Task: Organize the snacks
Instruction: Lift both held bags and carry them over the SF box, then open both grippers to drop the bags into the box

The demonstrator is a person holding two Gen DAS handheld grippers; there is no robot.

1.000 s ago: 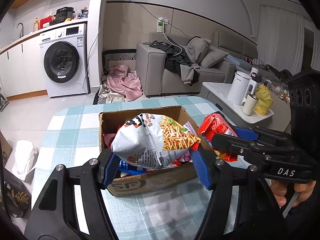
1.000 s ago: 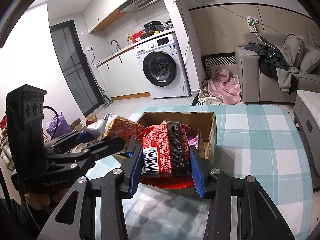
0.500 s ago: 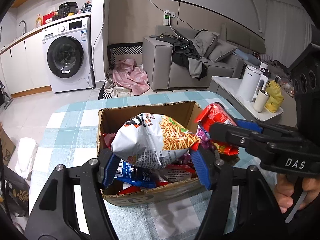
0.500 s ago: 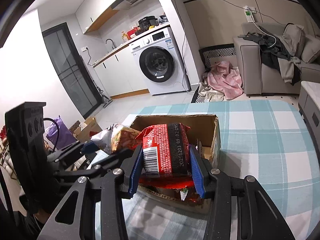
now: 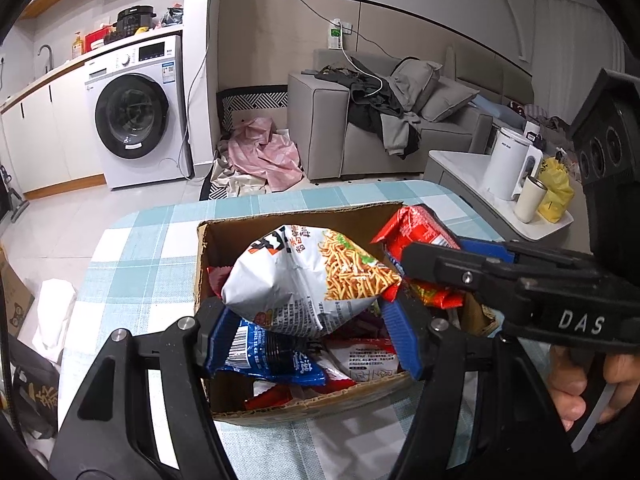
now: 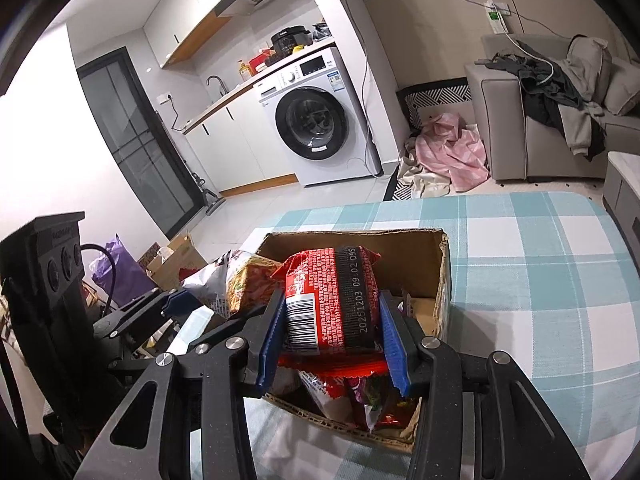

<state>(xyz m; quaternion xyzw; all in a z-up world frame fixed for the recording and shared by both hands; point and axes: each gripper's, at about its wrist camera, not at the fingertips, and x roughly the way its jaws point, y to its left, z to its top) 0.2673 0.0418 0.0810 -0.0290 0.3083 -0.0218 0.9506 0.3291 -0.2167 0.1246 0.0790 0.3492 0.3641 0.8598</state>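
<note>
Checked table (image 5: 132,248), open cardboard box (image 5: 280,224) mid-frame, both claws loaded above it.
Left claw (image 5: 310,320) grips the white noodle-snack bag (image 5: 304,280) over the box; right claw (image 6: 334,340) clamps the red packet (image 6: 336,296) at frame centre.

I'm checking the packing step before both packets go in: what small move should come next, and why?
Probably lower both a little further, then open the jaws. The left gripper holds the white noodle-snack bag and the right gripper the red packet, both above the cardboard box, which already holds snacks.
</note>
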